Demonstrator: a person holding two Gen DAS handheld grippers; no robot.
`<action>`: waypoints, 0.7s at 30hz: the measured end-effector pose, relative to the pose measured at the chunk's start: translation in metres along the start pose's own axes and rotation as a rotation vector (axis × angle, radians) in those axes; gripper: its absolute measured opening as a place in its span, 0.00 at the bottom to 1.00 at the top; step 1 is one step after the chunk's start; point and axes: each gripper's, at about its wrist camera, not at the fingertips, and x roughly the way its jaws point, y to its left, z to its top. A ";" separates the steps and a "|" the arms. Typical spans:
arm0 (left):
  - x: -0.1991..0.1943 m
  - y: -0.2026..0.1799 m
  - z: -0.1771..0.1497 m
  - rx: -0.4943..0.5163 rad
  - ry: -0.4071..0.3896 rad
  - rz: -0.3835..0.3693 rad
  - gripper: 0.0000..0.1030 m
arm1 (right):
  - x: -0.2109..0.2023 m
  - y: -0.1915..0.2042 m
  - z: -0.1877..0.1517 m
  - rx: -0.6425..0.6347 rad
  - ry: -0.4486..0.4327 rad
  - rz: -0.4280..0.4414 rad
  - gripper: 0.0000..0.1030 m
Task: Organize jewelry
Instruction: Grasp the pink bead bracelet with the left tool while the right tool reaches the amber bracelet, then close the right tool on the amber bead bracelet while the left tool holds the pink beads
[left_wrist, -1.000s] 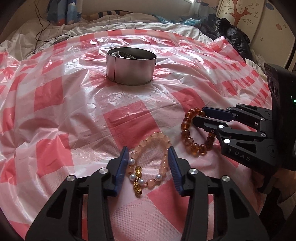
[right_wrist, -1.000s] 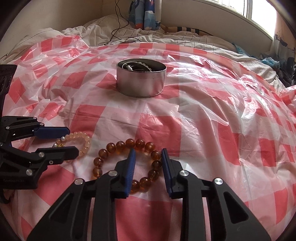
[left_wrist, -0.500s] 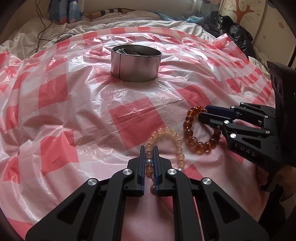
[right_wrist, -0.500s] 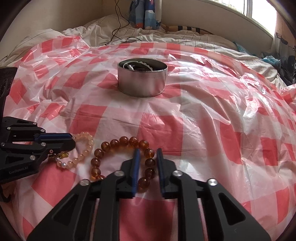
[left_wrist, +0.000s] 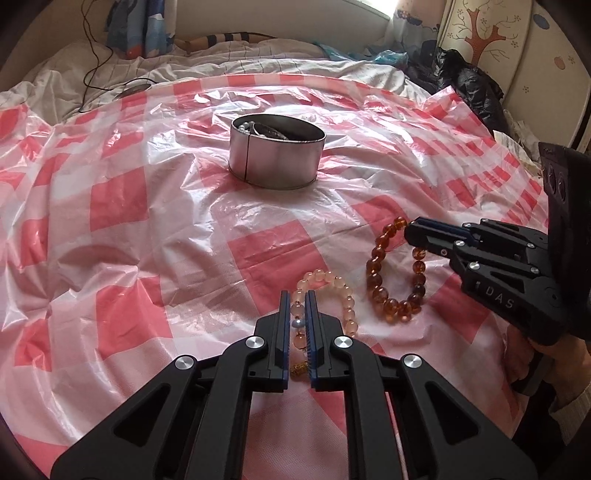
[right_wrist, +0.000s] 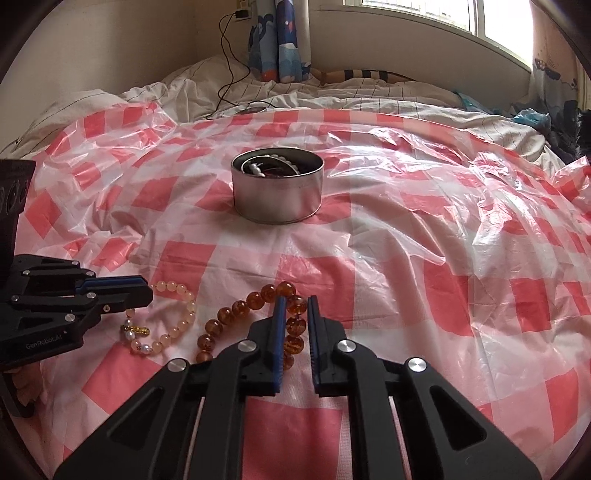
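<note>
Showing only rightward: window (right_wrist: 417, 11) above round tin (right_wrist: 277, 192).

bare checkered sheet (right_wrist: 424, 266) up to tin (right_wrist: 277, 197), bracelets lying just beside each other

Left gripper (left_wrist: 297, 310) pinching narrowly, blue pads (left_wrist: 283, 314) nearly parallel, clamping a bead strand between them. Right gripper (right_wrist: 295, 317) likewise closing to a slim gap, gripping beads. Both reaching forward low, side by side, fingertips near each other. Hand (left_wrist: 532, 365) partly showing behind right gripper.
</note>
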 end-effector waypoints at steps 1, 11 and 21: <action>0.003 0.001 -0.001 -0.003 0.011 0.005 0.07 | 0.003 -0.002 0.000 0.009 0.013 0.001 0.12; 0.015 0.000 -0.004 -0.008 0.060 -0.014 0.17 | 0.017 0.001 -0.007 -0.006 0.095 -0.024 0.30; 0.015 -0.014 -0.003 0.058 0.051 0.040 0.07 | 0.011 0.001 -0.006 0.006 0.063 -0.008 0.11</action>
